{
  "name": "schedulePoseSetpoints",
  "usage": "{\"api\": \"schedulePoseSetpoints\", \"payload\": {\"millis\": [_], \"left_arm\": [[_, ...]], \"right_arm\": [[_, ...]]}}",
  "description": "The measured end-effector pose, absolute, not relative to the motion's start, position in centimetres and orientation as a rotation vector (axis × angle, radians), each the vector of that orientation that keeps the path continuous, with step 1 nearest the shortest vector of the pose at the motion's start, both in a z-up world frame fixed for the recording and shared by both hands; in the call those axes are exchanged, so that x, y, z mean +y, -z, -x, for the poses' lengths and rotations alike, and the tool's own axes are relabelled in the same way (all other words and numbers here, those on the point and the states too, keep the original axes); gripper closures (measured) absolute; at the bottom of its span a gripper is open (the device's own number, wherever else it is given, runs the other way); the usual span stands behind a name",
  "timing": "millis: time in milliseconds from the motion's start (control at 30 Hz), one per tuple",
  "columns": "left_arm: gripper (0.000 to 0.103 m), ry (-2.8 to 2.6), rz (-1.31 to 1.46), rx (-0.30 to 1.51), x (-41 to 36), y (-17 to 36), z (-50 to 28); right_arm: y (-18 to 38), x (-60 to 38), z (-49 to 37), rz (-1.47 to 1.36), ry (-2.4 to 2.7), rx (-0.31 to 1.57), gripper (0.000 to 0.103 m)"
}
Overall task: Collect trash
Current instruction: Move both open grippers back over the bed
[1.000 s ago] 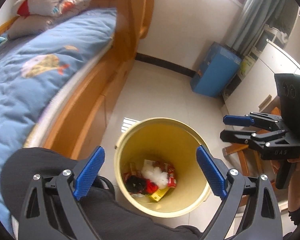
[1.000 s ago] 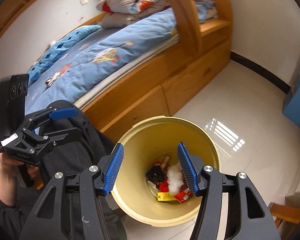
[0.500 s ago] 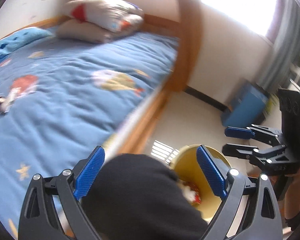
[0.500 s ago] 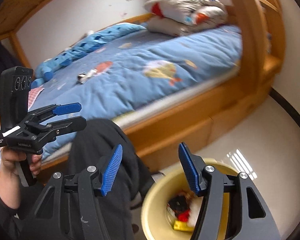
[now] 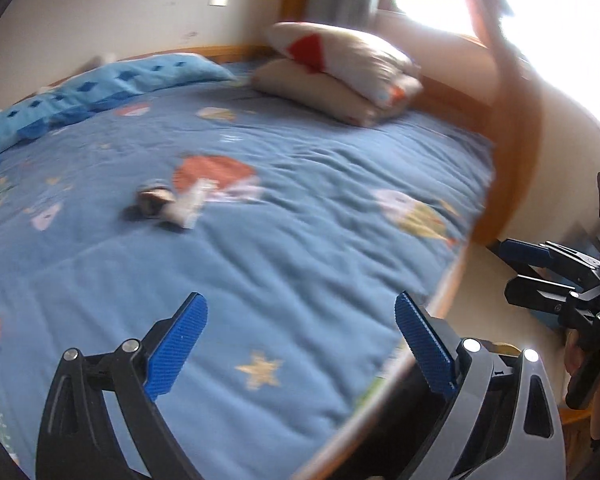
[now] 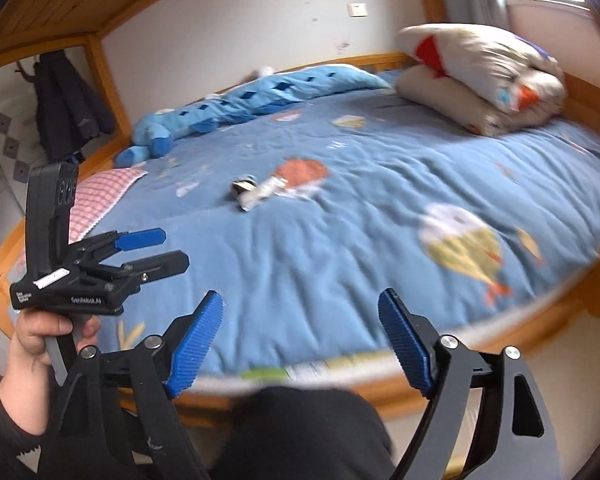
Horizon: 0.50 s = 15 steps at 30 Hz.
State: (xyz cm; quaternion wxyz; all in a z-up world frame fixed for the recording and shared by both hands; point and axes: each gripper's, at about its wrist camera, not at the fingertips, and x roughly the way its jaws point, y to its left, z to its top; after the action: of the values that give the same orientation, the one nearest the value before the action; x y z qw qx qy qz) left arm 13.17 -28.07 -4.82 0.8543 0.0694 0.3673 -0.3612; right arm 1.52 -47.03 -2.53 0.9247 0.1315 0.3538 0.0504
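Observation:
Two small pieces of trash lie together on the blue bedspread: a white crumpled wrapper (image 5: 186, 204) and a dark round scrap (image 5: 152, 197); they also show in the right wrist view, the wrapper (image 6: 262, 193) and the scrap (image 6: 242, 186). My left gripper (image 5: 300, 344) is open and empty over the bed's near edge, well short of the trash. My right gripper (image 6: 300, 344) is open and empty, also over the near edge. Each gripper shows in the other's view: the right (image 5: 528, 266) and the left (image 6: 156, 250). The bin is hidden but for a yellow sliver (image 5: 504, 347).
The bed (image 6: 380, 240) has a wooden frame (image 6: 572, 304) and a wooden post (image 5: 508, 128) at its foot. Folded quilts (image 6: 480, 76) sit at the back right, a blue plush toy (image 6: 228, 108) along the wall, a pink checked cloth (image 6: 100, 192) at left. My dark-clothed knee (image 6: 300, 432) is below.
Both grippers have swung up from the yellow bin to face the bed. The bin has dropped out of view and the trash on the bedspread has come into view. Both stayed open.

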Motion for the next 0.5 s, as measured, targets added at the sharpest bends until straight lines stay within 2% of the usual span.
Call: {"api": "schedulePoseSetpoints", "payload": {"millis": [133,500], "left_arm": [[0.008,0.689,-0.125,0.773,-25.7,4.4,-16.2],[0.005,0.621,-0.101,0.787,-23.1,4.7,-23.3]], "right_arm": [[2.6,-45.3,-6.1,-0.248,-0.129,0.738,0.017],[3.1,-41.8,-16.1,-0.196,-0.161,0.756,0.017]]}}
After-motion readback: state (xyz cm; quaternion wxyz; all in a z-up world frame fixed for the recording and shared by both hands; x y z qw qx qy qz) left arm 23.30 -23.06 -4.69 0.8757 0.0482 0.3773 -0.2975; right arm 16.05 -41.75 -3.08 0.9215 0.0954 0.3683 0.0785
